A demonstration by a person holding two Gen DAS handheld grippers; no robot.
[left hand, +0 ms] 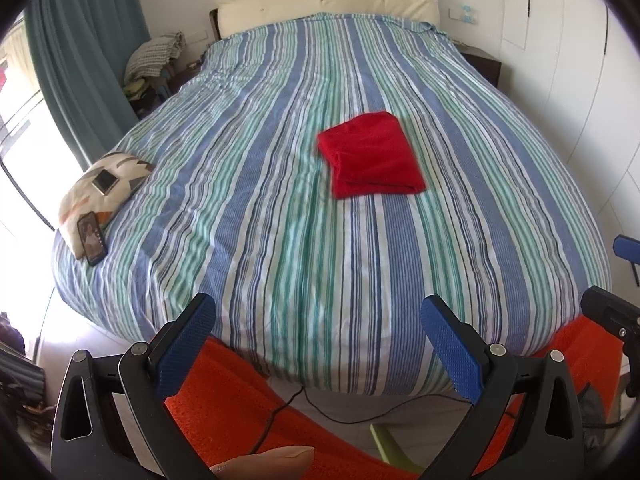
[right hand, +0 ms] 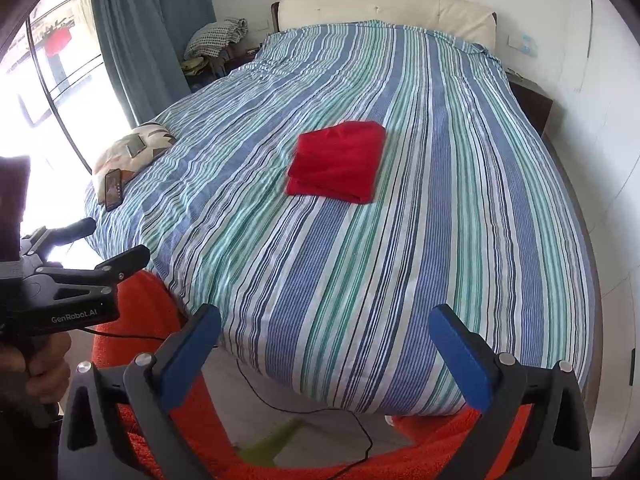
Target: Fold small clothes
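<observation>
Lying folded into a compact rectangle, the red garment [left hand: 370, 154] rests on the striped bed [left hand: 280, 240], well ahead of both claws. Left claw [left hand: 318, 344] and right claw [right hand: 324, 350] hold nothing, fingers spread apart, short of the bed's near edge. Folding appears complete. Orange fabric [left hand: 224, 392] below the claws is cut off; its nature is unclear.

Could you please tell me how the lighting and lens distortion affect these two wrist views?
Left wrist view: the window at left is blown out white and the striped bedspread bulges in a fisheye curve. Right wrist view: the same glare at left, dark corners, and the folded red cloth stays sharp.
</observation>
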